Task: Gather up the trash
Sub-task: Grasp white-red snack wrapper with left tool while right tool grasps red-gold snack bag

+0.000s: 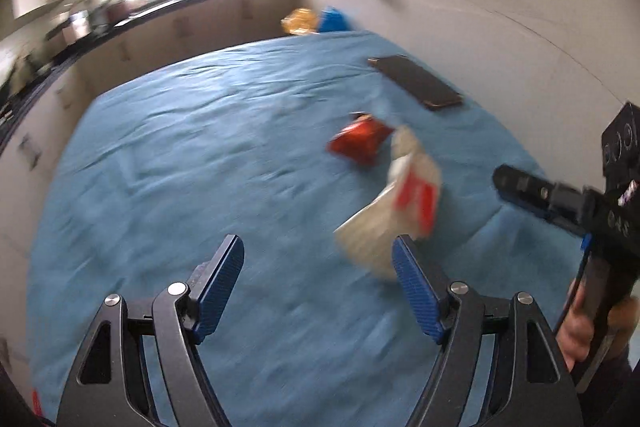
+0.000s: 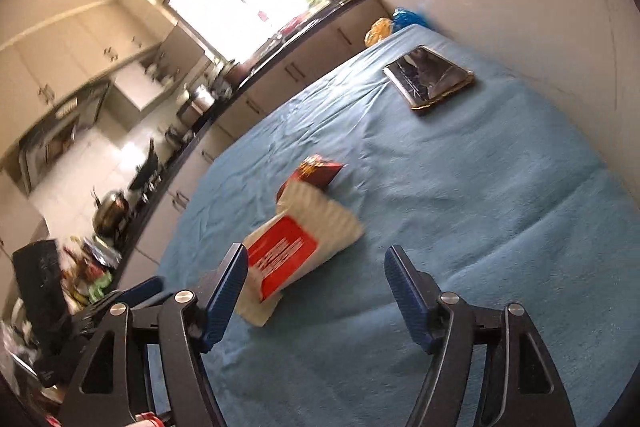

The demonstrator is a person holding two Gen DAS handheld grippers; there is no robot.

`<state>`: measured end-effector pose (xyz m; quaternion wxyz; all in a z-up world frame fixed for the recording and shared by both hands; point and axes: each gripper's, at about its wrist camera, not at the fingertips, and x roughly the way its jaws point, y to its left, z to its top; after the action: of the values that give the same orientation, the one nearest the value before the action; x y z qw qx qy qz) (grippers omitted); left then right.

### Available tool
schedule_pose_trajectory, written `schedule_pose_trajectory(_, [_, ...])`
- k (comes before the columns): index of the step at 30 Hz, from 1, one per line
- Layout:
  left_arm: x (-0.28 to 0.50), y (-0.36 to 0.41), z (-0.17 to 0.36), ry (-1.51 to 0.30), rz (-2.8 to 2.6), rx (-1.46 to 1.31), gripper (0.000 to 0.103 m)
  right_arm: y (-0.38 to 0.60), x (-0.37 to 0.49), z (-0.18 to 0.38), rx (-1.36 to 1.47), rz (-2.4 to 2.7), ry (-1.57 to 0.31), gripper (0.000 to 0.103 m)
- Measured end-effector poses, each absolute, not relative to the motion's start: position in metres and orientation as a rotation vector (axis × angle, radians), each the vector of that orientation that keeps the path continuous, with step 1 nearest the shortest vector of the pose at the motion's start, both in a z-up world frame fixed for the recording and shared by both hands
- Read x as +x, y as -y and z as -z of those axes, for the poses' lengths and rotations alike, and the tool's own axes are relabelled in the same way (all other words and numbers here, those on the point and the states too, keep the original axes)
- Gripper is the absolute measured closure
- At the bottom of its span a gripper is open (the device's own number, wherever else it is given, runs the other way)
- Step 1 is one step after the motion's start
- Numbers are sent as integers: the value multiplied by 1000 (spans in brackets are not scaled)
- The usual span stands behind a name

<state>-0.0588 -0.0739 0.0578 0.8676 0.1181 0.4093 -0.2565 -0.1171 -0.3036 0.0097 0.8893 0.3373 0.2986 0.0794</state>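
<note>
A white paper bag with a red label (image 1: 396, 211) lies crumpled on the blue cloth (image 1: 200, 155). A red snack wrapper (image 1: 358, 141) lies just beyond it. My left gripper (image 1: 318, 241) hovers open over bare cloth, with the bag beside its right finger. From the right, the right gripper (image 1: 520, 187) reaches in, held by a hand (image 1: 580, 327). In the right wrist view the right gripper (image 2: 317, 251) is open, and the bag (image 2: 304, 239) lies past its left finger, untouched. The wrapper (image 2: 316, 173) sits behind the bag. Part of the left gripper (image 2: 140, 291) shows at lower left.
A dark cracked tablet (image 2: 430, 77) lies on the cloth near the wall (image 1: 500, 7). Orange and blue bags (image 1: 316, 19) sit at the far corner. A cluttered kitchen counter (image 2: 168, 163) runs along the left side of the table, with a bright window behind.
</note>
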Motion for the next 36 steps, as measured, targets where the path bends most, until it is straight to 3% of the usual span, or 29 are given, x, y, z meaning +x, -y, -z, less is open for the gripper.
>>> schedule_pose_trajectory(10, [-26,148,-24,-971,684,275,27,312,-121,-4,775,-193,-599,27])
schedule_pose_trajectory(12, [-27,150,-18,-984,664,282,44,312,-122,-4,771,-192,-597,27])
schedule_pose_trajectory(13, [-27,150,-17,-998,674,272,67,313,-122,-3,769,-190,-597,26])
schedule_pose_trajectory(16, [-30,137,-24,-987,631,248,70,313,-119,-1,771,-191,-610,25])
schedule_pose_trajectory(28, [-74,14,-56,-959,406,91,70,294,-95,-5,669,-149,-773,24])
schedule_pose_trajectory(36, [-97,-50,-58,-932,285,23,70,267,-20,-18,625,-145,-912,26])
